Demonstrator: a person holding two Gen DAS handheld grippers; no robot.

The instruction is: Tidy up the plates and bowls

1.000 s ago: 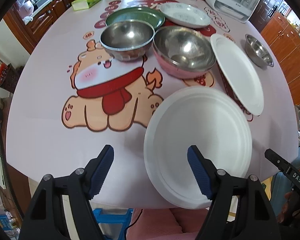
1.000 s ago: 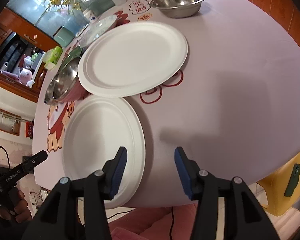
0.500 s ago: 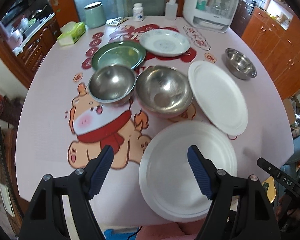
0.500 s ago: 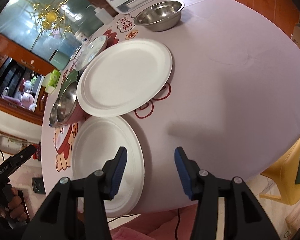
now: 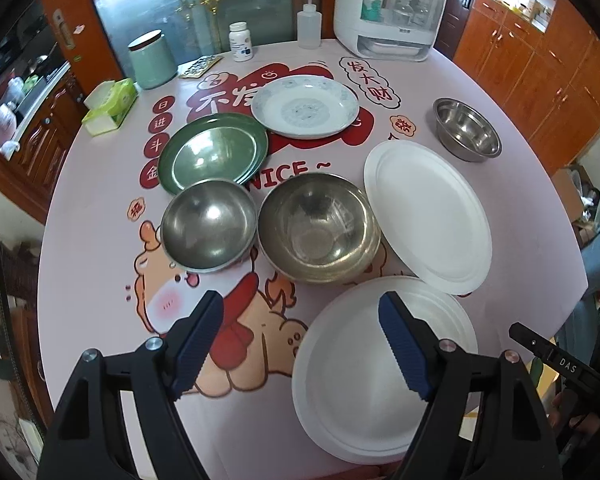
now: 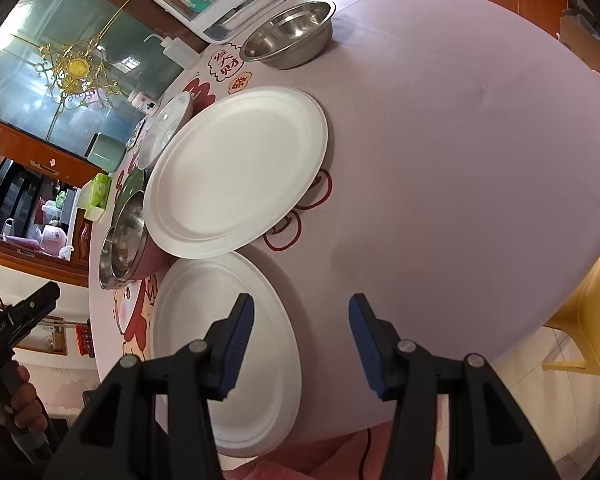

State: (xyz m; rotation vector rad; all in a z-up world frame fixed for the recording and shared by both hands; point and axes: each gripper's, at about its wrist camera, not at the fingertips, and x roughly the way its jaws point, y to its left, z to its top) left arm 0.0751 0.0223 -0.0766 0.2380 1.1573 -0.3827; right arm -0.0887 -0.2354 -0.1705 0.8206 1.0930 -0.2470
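Observation:
Two white plates sit at the table's near right: one flat by the edge (image 5: pixel 384 368) (image 6: pixel 220 340), the other (image 5: pixel 428 216) (image 6: pixel 236 172) tilted, its rim resting on the large steel bowl (image 5: pixel 318 228). A smaller steel bowl (image 5: pixel 208 230), a green plate (image 5: pixel 212 158), a patterned plate (image 5: pixel 304 106) and a small steel bowl (image 5: pixel 466 130) (image 6: pixel 288 36) lie around them. My left gripper (image 5: pixel 300 308) hovers above the near edge, jaws opening, nothing between them. My right gripper (image 6: pixel 302 304) hangs open over the near plate's right rim, empty.
At the back of the round table (image 5: pixel 80 280) stand a tissue box (image 5: pixel 110 106), a green canister (image 5: pixel 152 60), a pill bottle (image 5: pixel 240 42), a squeeze bottle (image 5: pixel 309 26) and a white appliance (image 5: pixel 392 12). A yellow stool (image 6: pixel 588 312) stands beyond the table's right edge.
The left gripper has risen and drawn back, so more of the table shows, and its jaws stand a little wider. The right gripper has rolled slightly in place.

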